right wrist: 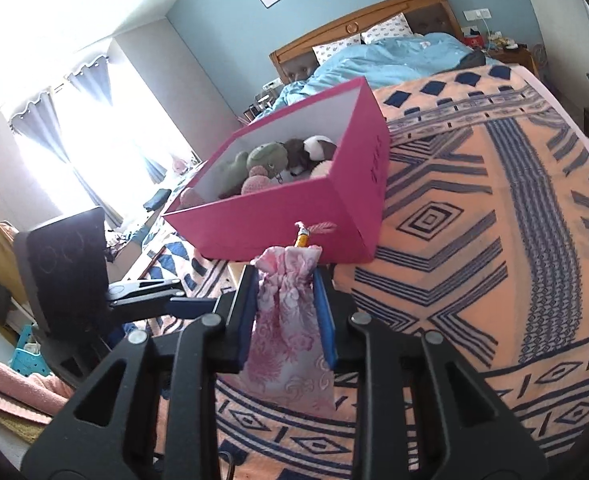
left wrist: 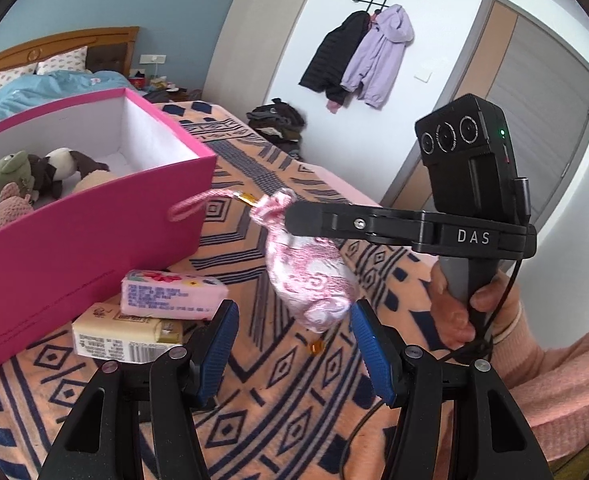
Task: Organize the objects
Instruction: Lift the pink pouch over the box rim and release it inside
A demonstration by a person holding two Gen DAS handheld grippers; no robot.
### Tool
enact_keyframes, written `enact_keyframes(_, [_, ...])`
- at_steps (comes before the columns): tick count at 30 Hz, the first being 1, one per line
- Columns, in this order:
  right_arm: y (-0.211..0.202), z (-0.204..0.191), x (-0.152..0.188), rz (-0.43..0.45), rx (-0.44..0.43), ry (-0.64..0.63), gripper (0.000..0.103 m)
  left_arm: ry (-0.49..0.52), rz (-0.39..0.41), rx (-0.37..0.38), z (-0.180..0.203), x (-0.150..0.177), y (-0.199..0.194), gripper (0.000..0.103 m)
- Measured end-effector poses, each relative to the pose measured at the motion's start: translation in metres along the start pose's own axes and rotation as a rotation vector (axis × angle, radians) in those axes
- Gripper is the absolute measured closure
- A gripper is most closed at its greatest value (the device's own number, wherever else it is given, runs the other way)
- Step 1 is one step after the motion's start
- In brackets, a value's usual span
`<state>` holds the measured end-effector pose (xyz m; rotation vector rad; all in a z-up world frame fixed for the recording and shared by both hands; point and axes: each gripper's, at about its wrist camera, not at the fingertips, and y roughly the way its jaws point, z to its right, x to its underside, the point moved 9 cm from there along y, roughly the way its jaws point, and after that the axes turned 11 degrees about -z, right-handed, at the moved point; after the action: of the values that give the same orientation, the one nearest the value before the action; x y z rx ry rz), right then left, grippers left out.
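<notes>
A pink-and-white brocade drawstring pouch (right wrist: 286, 340) hangs by its gathered neck, with my right gripper (right wrist: 284, 280) shut on it. In the left wrist view the pouch (left wrist: 314, 280) dangles above the blanket from the right gripper (left wrist: 294, 220), its pink cord loop (left wrist: 192, 205) pointing toward the box. My left gripper (left wrist: 294, 312) is open low in that view; the pouch's bottom hangs near its fingertips, and the pads do not press on it. The open pink box (left wrist: 86, 240) at left holds plush toys (left wrist: 34, 176). The same box (right wrist: 294, 216) sits just beyond the pouch in the right wrist view.
Two wrapped soap bars, a pink one (left wrist: 170, 294) and a cream one (left wrist: 126, 336), lie by the box's near corner. An orange-and-navy patterned blanket (right wrist: 474, 240) covers the surface. A person's hand (left wrist: 458, 312) in a pink sleeve holds the right gripper's handle. Coats (left wrist: 358, 60) hang on the far wall.
</notes>
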<state>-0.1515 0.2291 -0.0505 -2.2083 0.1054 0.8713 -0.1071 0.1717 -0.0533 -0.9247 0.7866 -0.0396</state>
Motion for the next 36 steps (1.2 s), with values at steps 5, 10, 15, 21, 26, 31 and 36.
enact_keyframes(5, [-0.003, -0.016, -0.013, 0.029, -0.003, -0.041, 0.073, 0.021, 0.024, -0.021, 0.006, -0.010, -0.007, 0.044])
enact_keyframes(10, [-0.003, -0.032, -0.036, 0.059, -0.009, -0.093, 0.073, 0.028, 0.074, -0.054, 0.001, -0.027, -0.022, 0.055])
enact_keyframes(15, [-0.001, -0.048, -0.070, 0.095, -0.002, -0.157, 0.073, 0.022, 0.124, -0.098, -0.012, -0.051, -0.040, 0.061])
enact_keyframes(21, [0.005, -0.053, -0.115, 0.139, 0.010, -0.202, 0.073, -0.003, 0.154, -0.169, -0.039, -0.087, -0.055, 0.064])
enact_keyframes(26, [0.018, -0.051, -0.144, 0.147, 0.035, -0.221, 0.073, -0.025, 0.152, -0.245, -0.066, -0.110, -0.057, 0.065])
enact_keyframes(31, [0.041, -0.037, -0.165, 0.117, 0.074, -0.208, 0.073, -0.060, 0.120, -0.285, -0.094, -0.123, -0.044, 0.065])
enact_keyframes(36, [0.067, -0.022, -0.178, 0.067, 0.112, -0.196, 0.072, -0.107, 0.071, -0.316, -0.123, -0.130, -0.028, 0.065])
